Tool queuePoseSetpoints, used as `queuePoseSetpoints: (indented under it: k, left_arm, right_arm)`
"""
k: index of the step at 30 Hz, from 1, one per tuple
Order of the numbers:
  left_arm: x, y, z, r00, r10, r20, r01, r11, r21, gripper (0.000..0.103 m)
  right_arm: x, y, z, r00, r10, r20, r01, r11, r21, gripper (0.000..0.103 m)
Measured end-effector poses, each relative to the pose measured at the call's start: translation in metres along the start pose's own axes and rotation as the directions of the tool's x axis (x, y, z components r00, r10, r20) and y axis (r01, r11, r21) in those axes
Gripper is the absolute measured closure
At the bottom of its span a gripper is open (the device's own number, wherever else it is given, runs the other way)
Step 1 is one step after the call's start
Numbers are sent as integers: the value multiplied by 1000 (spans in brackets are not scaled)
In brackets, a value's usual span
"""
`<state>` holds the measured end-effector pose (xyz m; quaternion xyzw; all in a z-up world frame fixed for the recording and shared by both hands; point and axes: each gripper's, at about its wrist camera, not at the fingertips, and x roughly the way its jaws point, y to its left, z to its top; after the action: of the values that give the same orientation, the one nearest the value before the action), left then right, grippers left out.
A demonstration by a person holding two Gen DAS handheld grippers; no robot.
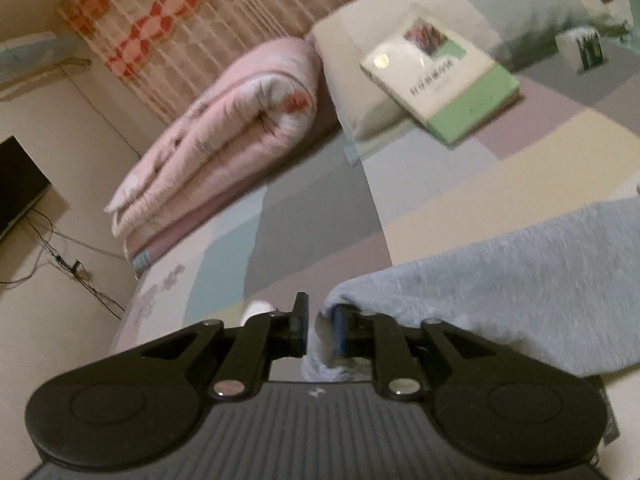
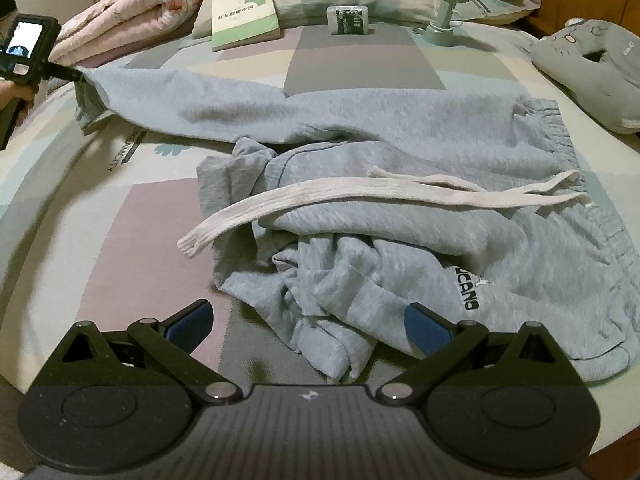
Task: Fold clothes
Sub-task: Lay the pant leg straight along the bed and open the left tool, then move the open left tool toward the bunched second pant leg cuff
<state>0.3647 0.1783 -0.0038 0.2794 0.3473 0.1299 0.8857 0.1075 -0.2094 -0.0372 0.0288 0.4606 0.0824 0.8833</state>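
Observation:
Grey sweatpants (image 2: 400, 128) with a white drawstring (image 2: 360, 194) lie on the patchwork bed sheet (image 2: 152, 216). One leg stretches out to the left, the other lies bunched in front. My left gripper (image 1: 320, 332) is shut on the cuff of the stretched leg (image 1: 500, 280); it also shows at the left edge of the right wrist view (image 2: 78, 74). My right gripper (image 2: 308, 320) is open, its jaws either side of the crumpled leg (image 2: 332, 300) near the front of the bed.
A rolled pink quilt (image 1: 216, 136) and a green-and-white book (image 1: 444, 76) on a pillow lie at the head of the bed. A small box (image 2: 348, 20), a desk fan (image 2: 448, 4) and a grey plush pillow (image 2: 592, 64) sit at the back right.

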Motion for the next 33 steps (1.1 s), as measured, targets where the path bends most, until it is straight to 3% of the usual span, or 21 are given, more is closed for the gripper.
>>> queuePoseSetpoints:
  k: [2, 6, 13, 22, 28, 33]
  left_arm:
    - [5, -2, -8, 1000, -9, -30, 10, 1000, 12, 84]
    - [10, -2, -21, 998, 6, -63, -4, 999, 33, 64]
    - [0, 11, -39, 996, 6, -89, -5, 1000, 10, 62]
    - [-60, -16, -65, 991, -122, -55, 124, 991, 50, 48]
    - [-124, -54, -85, 966, -260, -15, 260, 962, 83, 38]
    - [-180, -96, -97, 920, -391, 16, 386, 915, 117, 32]
  right_arm:
    - [1, 2, 0, 1000, 2, -5, -2, 1000, -9, 0]
    - [1, 6, -1, 1000, 4, -13, -4, 1000, -26, 0]
    - [-4, 8, -2, 1000, 20, -6, -20, 1000, -24, 0]
    - [-17, 3, -14, 999, 39, -1, -39, 999, -11, 0]
    - [-32, -6, -28, 999, 31, 12, -31, 999, 10, 0]
    - [-45, -15, -41, 998, 46, 35, -48, 998, 49, 0]
